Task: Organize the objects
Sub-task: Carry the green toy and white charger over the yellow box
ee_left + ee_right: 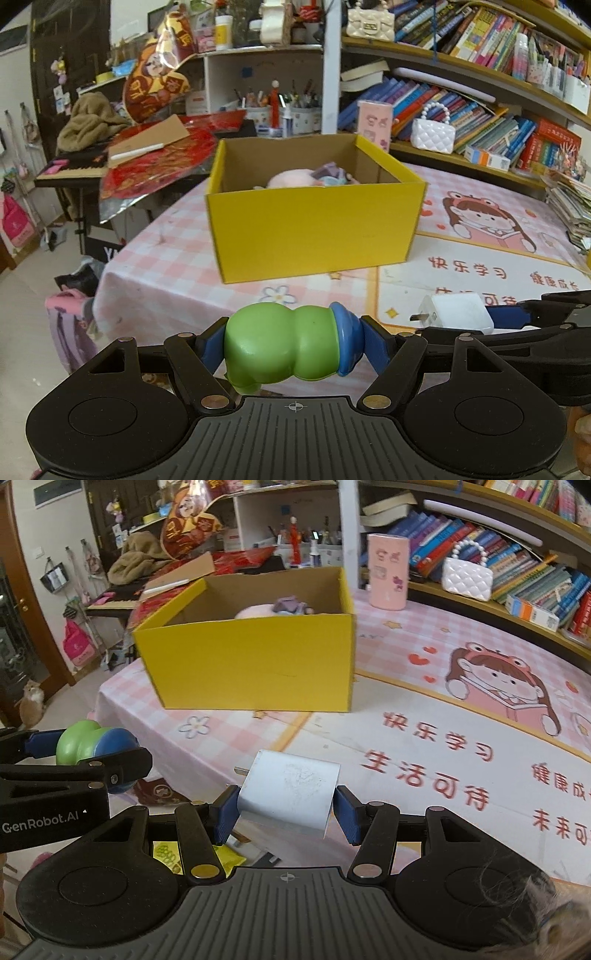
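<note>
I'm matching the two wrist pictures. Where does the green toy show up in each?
Left wrist: green toy at bottom centre, clamped between the left gripper fingers.
Right wrist: green toy at the left edge.
Shared landmark: yellow box on the table.

A glossy, smooth green-and-blue plastic toy (291, 347) and a scuffed matt white plastic charger (291, 788) sit between blue rubbery pads (226, 814), before a matt yellow cardboard box (314, 225) on a smooth printed table cover (424, 734).

Green toy (280, 343), white charger (288, 792), both aloft.
</note>
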The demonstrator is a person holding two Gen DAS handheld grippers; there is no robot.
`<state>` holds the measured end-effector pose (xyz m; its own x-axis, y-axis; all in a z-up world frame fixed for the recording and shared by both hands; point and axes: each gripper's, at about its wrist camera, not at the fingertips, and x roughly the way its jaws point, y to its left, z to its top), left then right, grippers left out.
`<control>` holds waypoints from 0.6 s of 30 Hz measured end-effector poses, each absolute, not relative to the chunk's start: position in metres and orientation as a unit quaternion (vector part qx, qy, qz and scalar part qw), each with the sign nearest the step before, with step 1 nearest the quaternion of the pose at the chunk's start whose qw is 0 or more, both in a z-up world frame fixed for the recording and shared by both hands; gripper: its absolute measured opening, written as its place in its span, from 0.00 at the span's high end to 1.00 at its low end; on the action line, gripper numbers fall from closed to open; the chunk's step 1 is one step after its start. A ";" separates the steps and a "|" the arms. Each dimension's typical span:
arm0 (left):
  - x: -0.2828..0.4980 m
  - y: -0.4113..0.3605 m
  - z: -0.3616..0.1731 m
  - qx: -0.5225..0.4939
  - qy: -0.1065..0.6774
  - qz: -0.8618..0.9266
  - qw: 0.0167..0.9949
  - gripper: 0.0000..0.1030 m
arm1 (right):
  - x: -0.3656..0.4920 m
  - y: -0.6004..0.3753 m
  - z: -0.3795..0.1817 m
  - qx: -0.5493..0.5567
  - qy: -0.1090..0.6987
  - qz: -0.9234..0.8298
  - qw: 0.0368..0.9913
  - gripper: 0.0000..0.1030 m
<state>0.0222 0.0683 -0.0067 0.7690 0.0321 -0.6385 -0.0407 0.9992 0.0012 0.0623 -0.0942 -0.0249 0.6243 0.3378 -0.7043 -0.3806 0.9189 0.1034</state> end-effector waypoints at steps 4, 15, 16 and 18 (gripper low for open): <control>0.021 0.079 -0.007 -0.015 0.341 0.026 0.940 0.28 | 0.061 -0.079 -0.024 -0.045 0.386 0.212 0.897 0.50; 0.050 0.092 0.008 -0.033 0.305 0.037 0.951 0.28 | 0.084 -0.080 -0.016 -0.027 0.372 0.184 0.909 0.50; 0.056 0.093 0.012 -0.032 0.298 0.039 0.953 0.28 | 0.089 -0.081 -0.013 -0.022 0.367 0.182 0.912 0.50; 0.070 0.095 0.021 -0.032 0.283 0.042 0.958 0.28 | 0.104 -0.081 -0.005 -0.020 0.351 0.178 0.919 0.50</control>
